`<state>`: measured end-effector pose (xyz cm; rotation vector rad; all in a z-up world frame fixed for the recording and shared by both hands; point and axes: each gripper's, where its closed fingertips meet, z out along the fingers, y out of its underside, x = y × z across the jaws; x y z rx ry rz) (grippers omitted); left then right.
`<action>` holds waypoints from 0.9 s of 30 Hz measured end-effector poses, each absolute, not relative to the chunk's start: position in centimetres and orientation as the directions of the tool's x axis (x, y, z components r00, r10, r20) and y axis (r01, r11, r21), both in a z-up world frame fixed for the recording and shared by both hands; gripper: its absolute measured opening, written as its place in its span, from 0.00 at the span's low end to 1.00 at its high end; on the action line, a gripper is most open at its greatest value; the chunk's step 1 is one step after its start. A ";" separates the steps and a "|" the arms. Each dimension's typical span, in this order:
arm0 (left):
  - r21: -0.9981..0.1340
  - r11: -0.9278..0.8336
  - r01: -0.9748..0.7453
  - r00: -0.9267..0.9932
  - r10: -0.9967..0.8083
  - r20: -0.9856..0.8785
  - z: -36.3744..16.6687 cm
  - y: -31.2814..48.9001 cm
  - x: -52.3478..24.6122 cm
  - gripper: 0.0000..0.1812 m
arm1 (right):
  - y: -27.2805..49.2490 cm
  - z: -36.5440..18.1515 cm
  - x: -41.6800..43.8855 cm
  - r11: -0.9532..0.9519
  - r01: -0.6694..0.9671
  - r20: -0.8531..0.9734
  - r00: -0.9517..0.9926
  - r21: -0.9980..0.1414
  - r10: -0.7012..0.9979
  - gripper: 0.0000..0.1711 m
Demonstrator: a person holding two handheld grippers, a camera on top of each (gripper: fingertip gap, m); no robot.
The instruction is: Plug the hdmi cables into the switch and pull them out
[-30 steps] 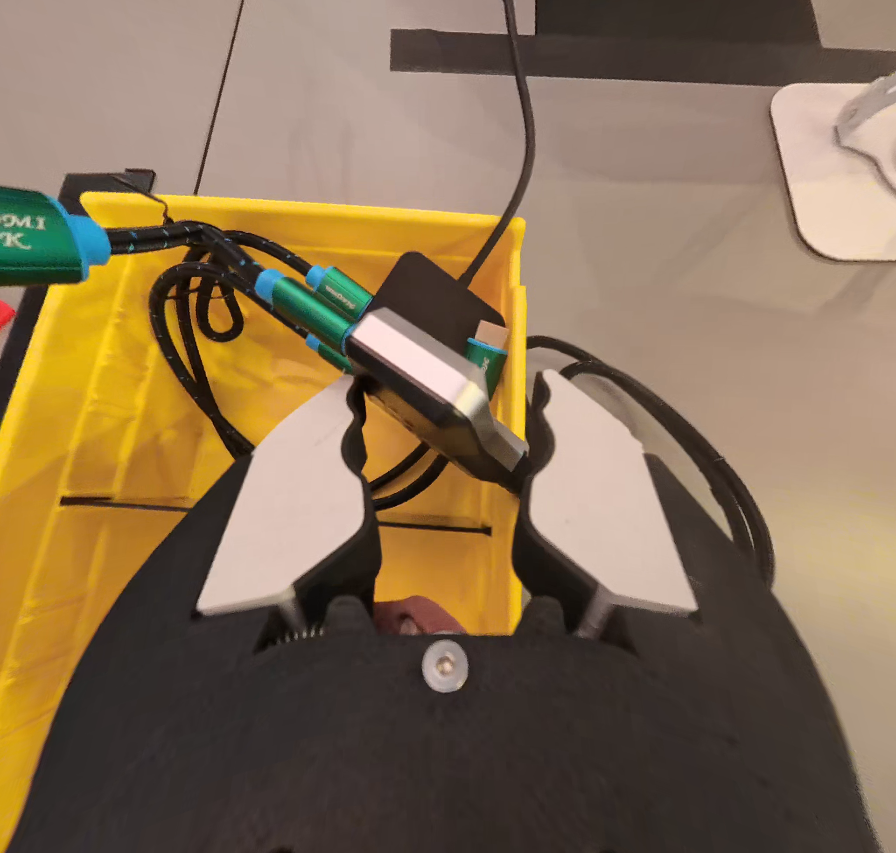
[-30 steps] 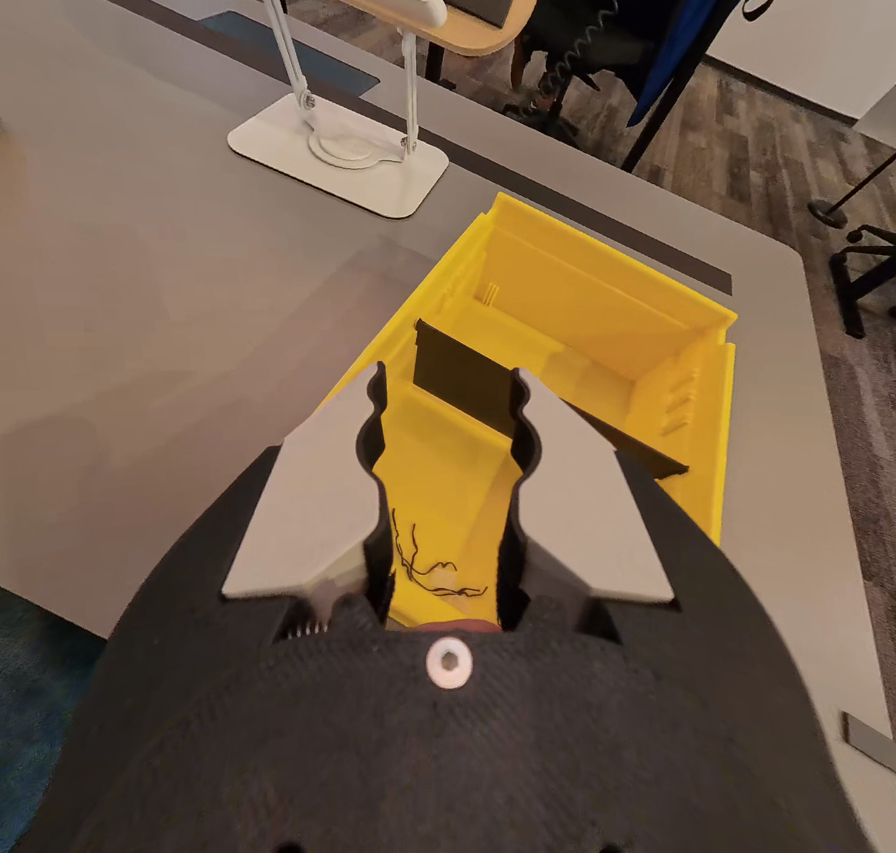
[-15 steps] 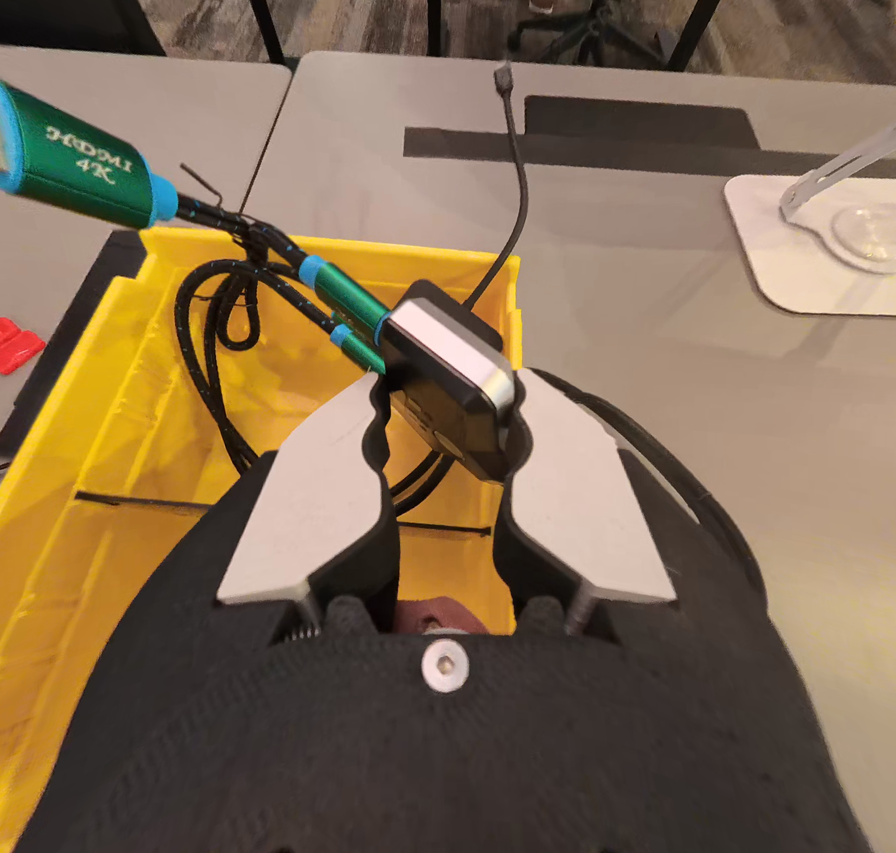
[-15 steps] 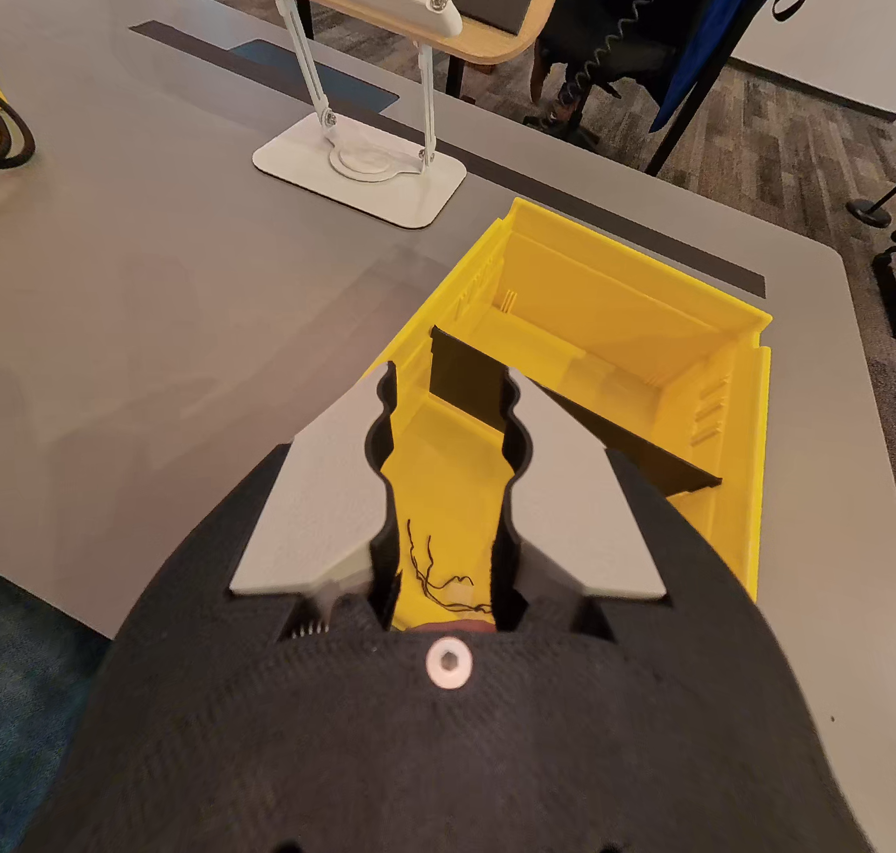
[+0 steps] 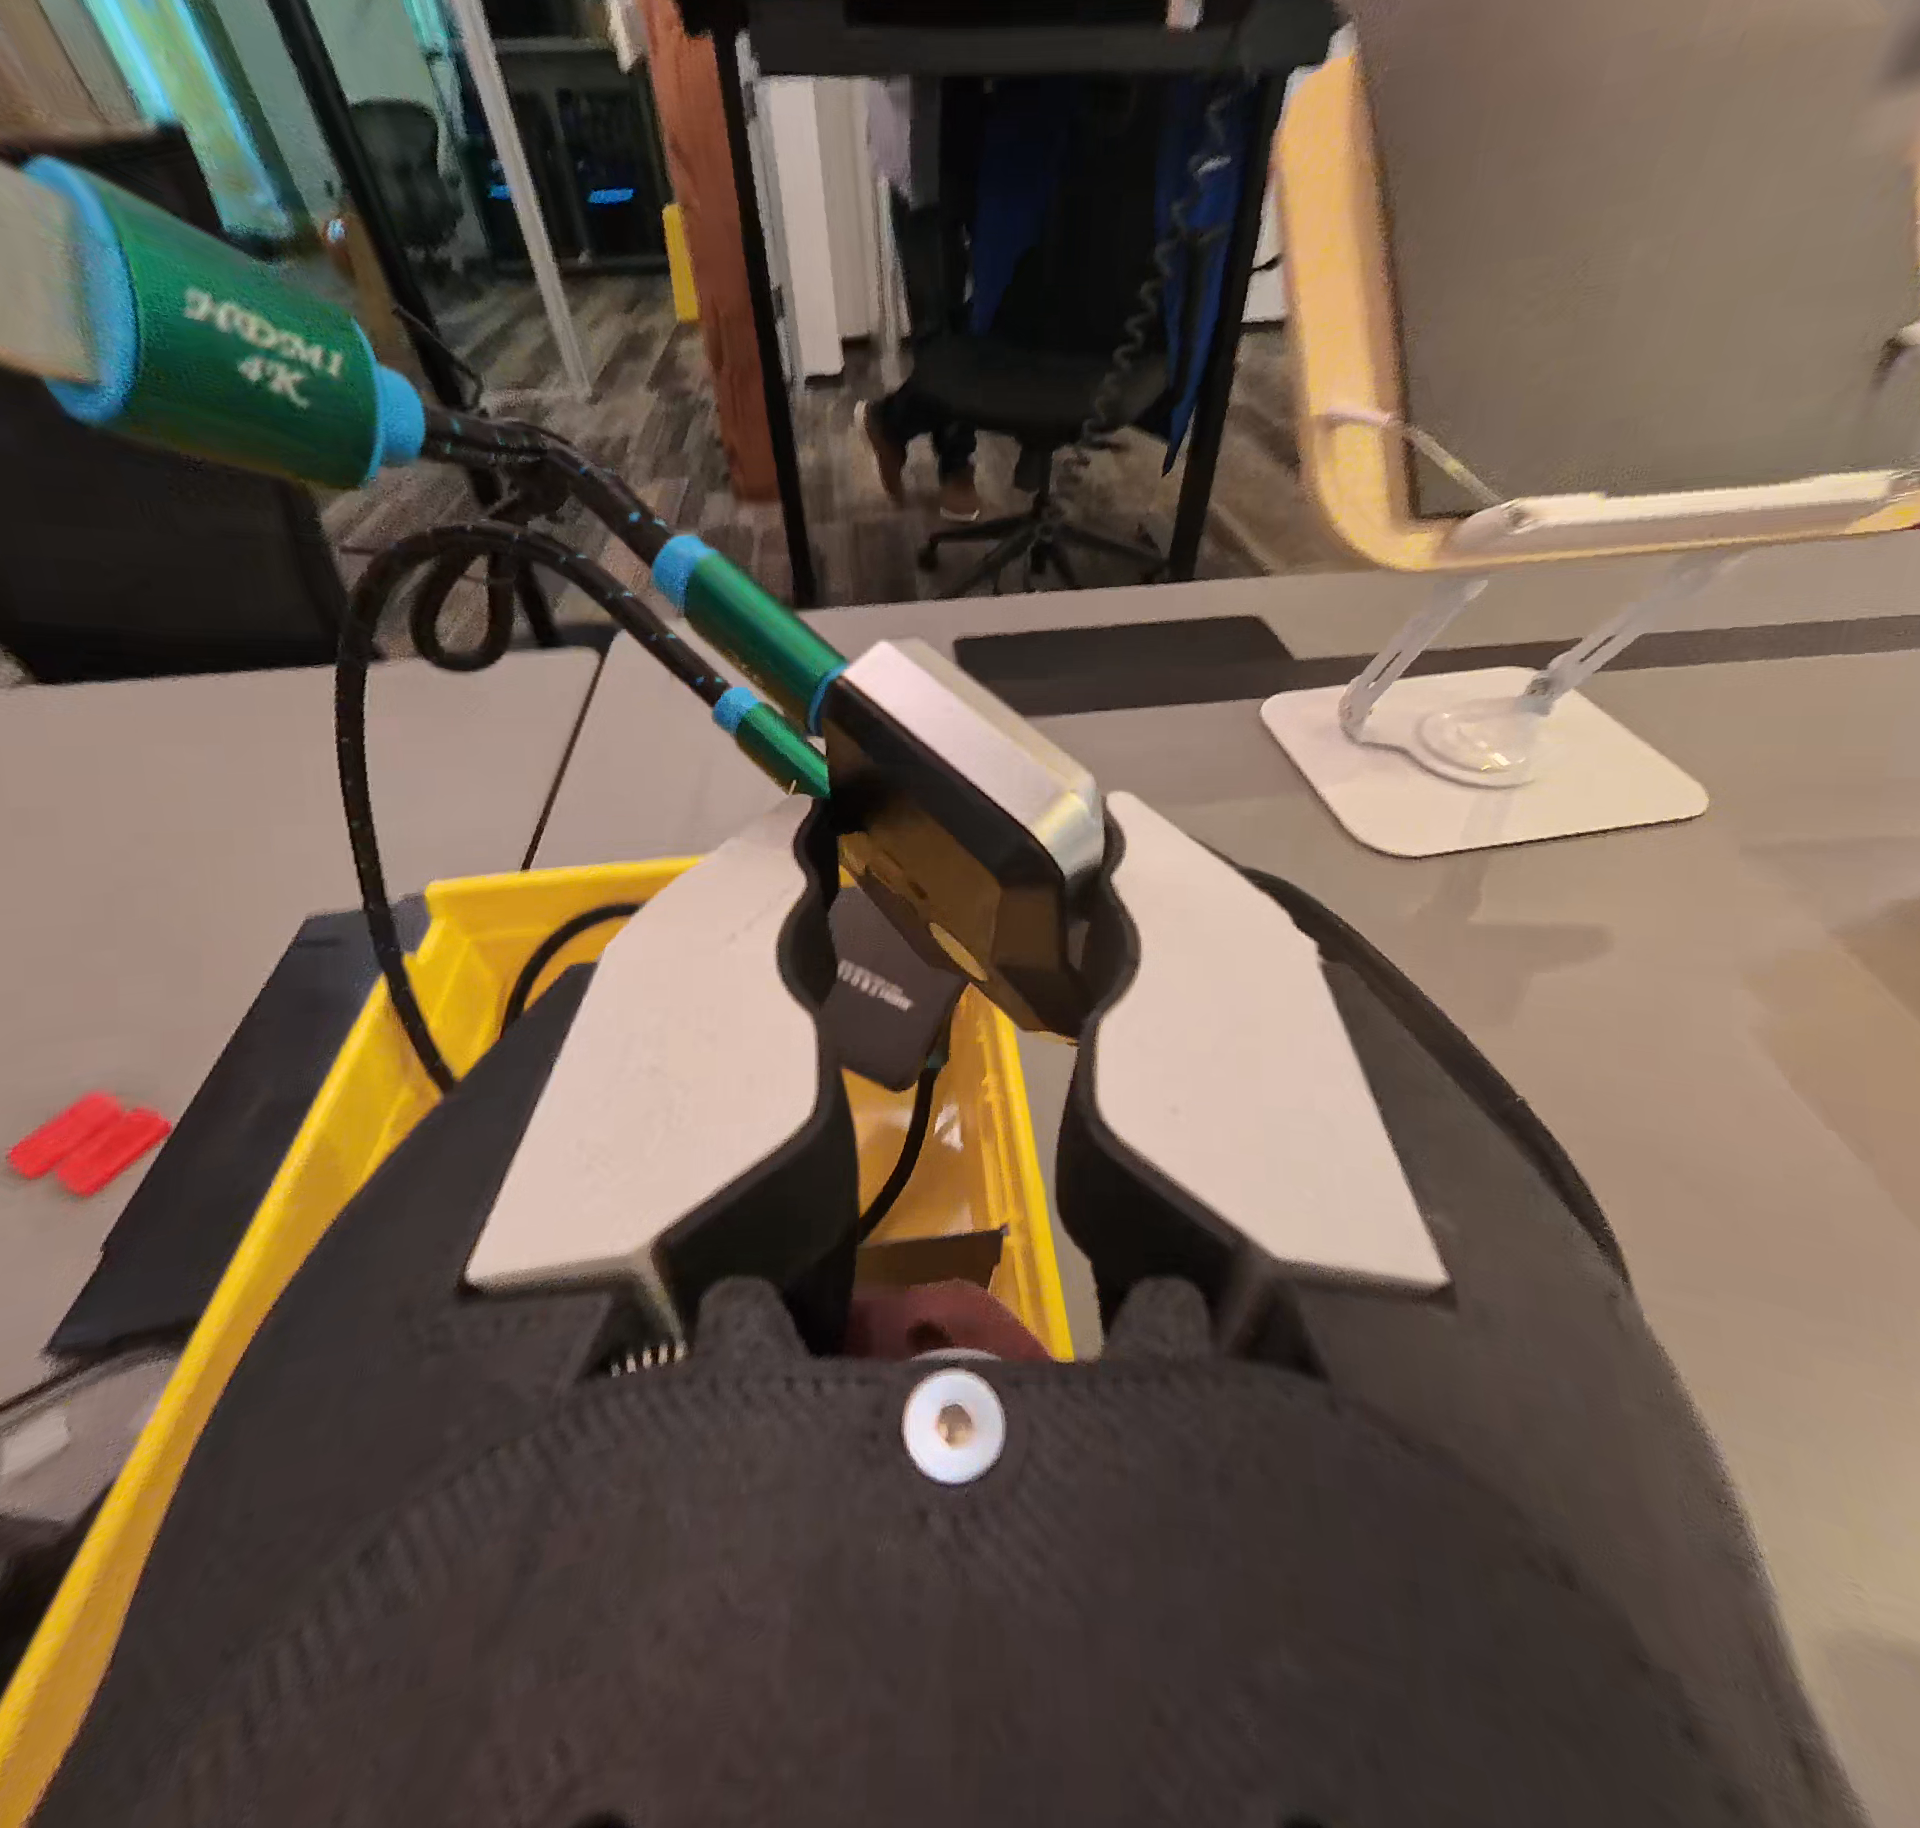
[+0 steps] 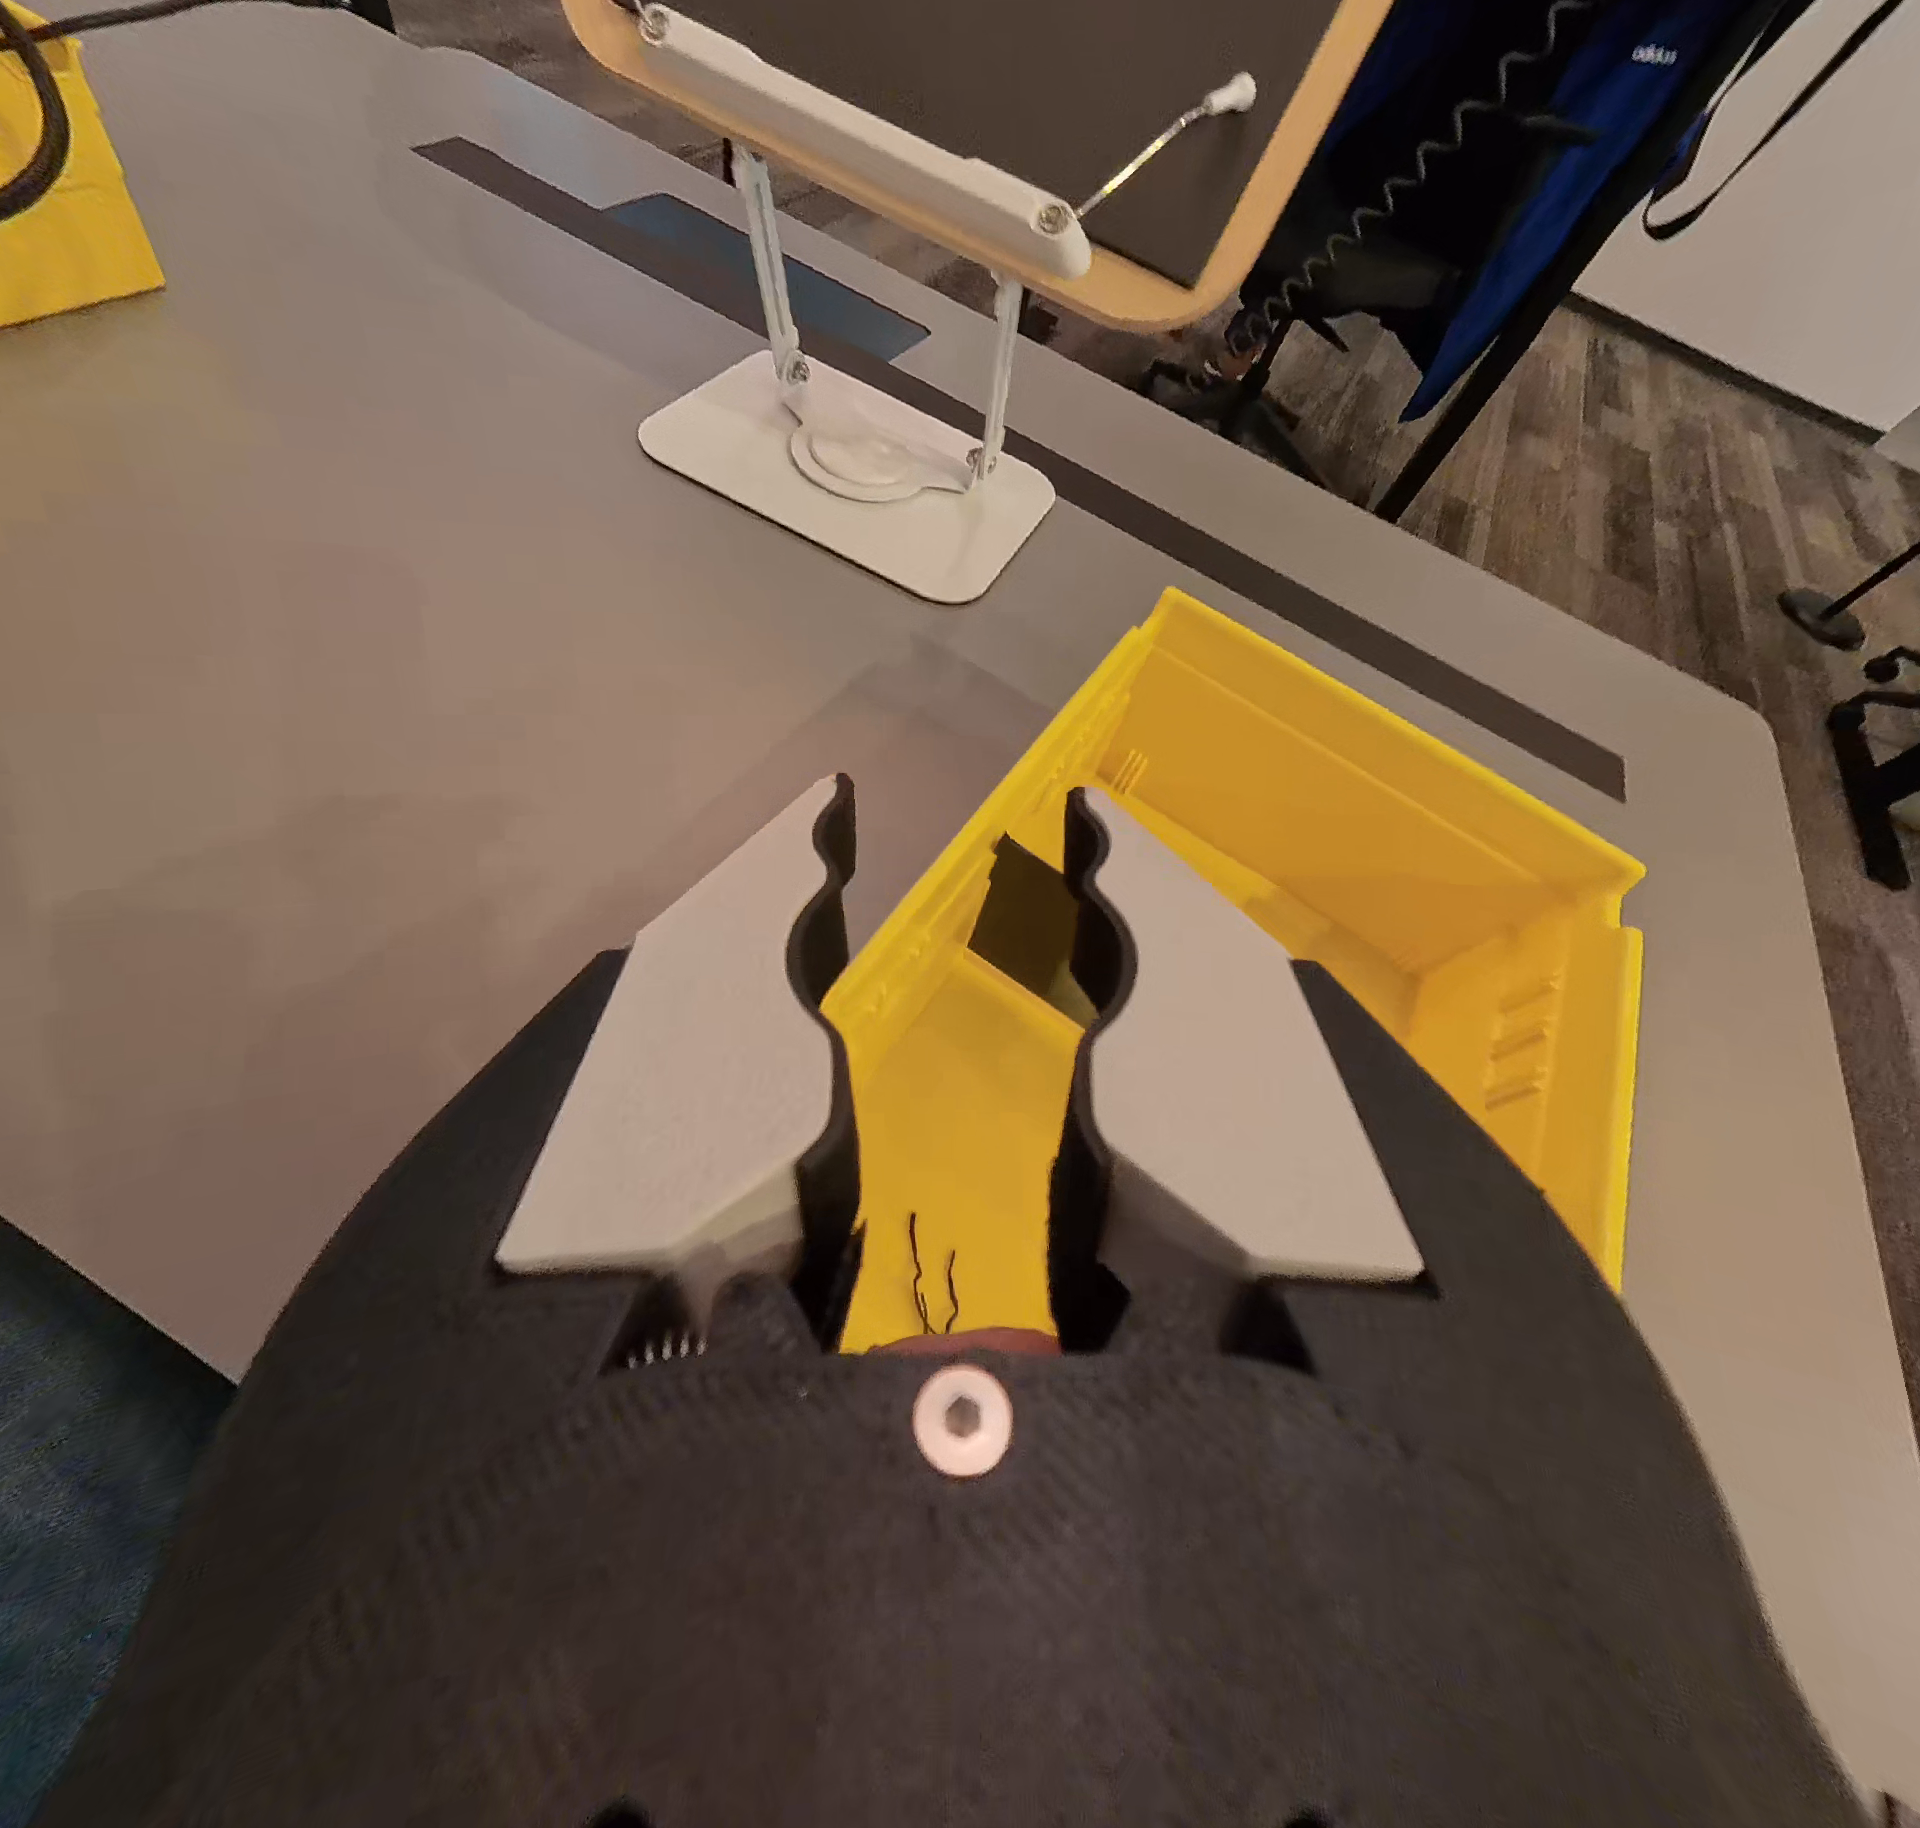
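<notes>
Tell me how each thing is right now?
Left gripper: shut on switch.
Switch: held up, tilted, above the left bin.
Two green plugs: plugged into switch.
Loose green plug: unplugged, in the air.
Right gripper: open, holding nothing.
Right bin: nearly empty.

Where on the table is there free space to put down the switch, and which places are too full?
Free: the grey table between the white stand base and the right yellow bin; also that bin's near compartment, holding only threads. Crowded: the left yellow bin, with cables and a black adapter below the left tool gripping the switch.
</notes>
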<state>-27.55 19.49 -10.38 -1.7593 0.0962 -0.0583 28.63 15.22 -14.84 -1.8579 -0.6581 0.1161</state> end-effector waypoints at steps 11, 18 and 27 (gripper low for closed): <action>-0.990 0.114 -0.082 0.948 -0.296 -0.113 -2.6 17.5 -22.4 0.24 | 13.9 -11.6 22.1 -0.104 0.379 0.220 0.715 -0.920 0.664 0.33; -0.966 0.249 -0.069 0.809 -0.553 -0.201 0.9 15.5 -15.4 0.25 | 12.3 -7.5 16.2 0.006 0.276 0.172 0.583 -0.961 0.794 0.38; -0.966 0.226 -0.123 0.562 -0.786 -0.255 -2.6 15.0 -6.4 0.25 | 12.6 -6.1 11.6 0.000 0.234 0.112 0.468 -0.972 0.876 0.38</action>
